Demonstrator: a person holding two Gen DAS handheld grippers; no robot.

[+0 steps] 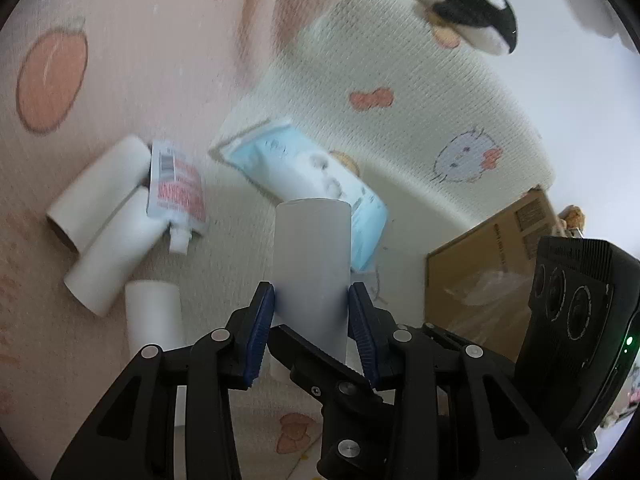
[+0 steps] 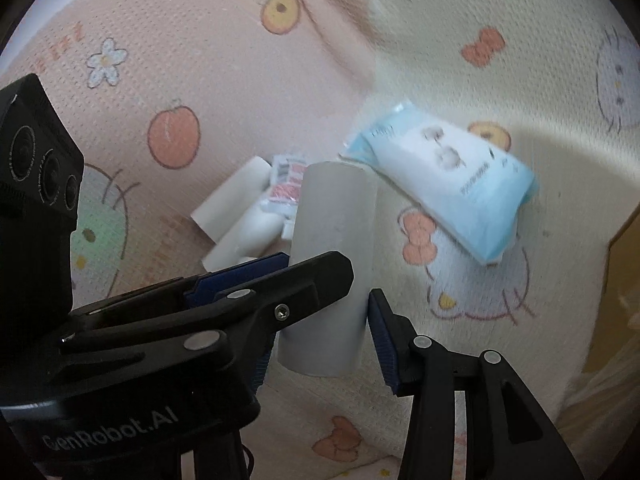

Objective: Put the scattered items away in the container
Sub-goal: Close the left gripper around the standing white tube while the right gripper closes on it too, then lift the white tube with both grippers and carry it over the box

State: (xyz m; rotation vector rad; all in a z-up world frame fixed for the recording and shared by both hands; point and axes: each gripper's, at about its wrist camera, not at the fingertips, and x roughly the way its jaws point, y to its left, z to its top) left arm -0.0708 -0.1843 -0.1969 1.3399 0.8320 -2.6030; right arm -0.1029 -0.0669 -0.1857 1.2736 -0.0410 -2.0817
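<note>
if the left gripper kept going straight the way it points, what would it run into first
Probably the light blue wipes pack: it lies on the mat just beyond the far end of the cardboard tube clamped in the left gripper. The tube would touch first; depth is uncertain.

Cardboard tube (image 1: 312,264) between tool (image 1: 311,300) pads

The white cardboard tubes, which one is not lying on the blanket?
The white cardboard tube squeezed between the left gripper's blue fingers. The other three tubes lie on the blanket.
</note>
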